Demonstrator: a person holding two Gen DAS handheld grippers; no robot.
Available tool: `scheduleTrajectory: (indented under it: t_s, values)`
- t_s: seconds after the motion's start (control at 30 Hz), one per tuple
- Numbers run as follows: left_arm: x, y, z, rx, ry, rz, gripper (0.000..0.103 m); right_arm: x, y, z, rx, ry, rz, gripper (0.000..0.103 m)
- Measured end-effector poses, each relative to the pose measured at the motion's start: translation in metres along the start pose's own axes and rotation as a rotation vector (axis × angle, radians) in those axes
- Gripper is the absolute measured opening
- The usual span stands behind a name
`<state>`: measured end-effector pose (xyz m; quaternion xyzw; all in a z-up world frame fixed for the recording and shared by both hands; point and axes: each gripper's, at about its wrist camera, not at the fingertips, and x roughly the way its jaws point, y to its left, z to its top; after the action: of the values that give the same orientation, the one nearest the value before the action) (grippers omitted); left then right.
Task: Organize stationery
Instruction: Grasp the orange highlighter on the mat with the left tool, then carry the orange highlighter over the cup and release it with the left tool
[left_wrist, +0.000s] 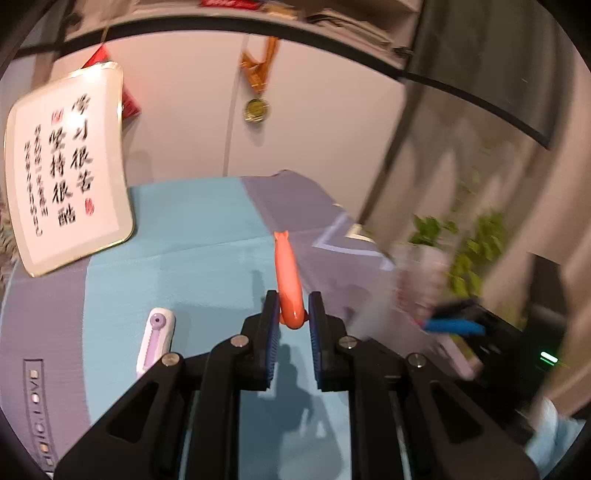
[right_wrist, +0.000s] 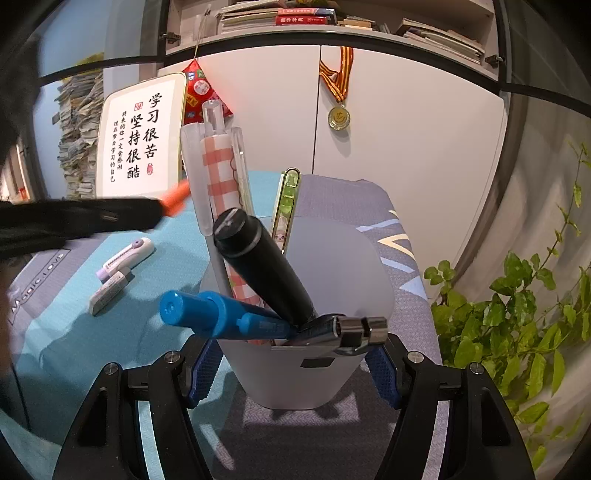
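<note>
My left gripper (left_wrist: 293, 306) is shut on an orange pen (left_wrist: 285, 271), which sticks out forward above the blue mat. From the right wrist view that gripper (right_wrist: 147, 216) is a dark blur at the left, with the orange pen (right_wrist: 178, 198) tip poking out of it. My right gripper (right_wrist: 293, 373) is shut on a pale grey pen holder (right_wrist: 314, 373), pads pressed on both of its sides. The holder stands upright and carries a blue marker (right_wrist: 207, 314), a black marker (right_wrist: 266, 269), a pink checked pen (right_wrist: 219, 173) and a green pen (right_wrist: 287, 201).
A purple-and-white cutter (right_wrist: 127, 256) and a small eraser (right_wrist: 109, 293) lie on the blue mat (right_wrist: 74, 332) left of the holder. A framed calligraphy sign (right_wrist: 142, 140) leans at the back. A leafy plant (right_wrist: 517, 325) stands at the right, and a medal (right_wrist: 338, 117) hangs on the cabinet.
</note>
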<state>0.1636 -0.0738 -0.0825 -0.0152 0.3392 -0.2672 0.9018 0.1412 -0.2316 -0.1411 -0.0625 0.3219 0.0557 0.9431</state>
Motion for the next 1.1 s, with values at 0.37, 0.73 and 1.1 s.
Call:
scheduleTrajectory:
  t_s: [0.37,0.73,1.1]
  values:
    - [-0.032,-0.039,0.001,0.123,0.107,-0.202,0.014,0.0,0.002,-0.001,-0.005,0.002,-0.01,0.071]
    - [0.0,-0.033,0.012,-0.003,0.349,-0.332,0.014,0.0,-0.001,0.0,0.0,0.003,-0.003,0.071]
    - [0.01,-0.043,0.029,-0.07,0.459,-0.383,0.014,0.001,0.0,0.0,0.0,0.006,-0.001,0.071]
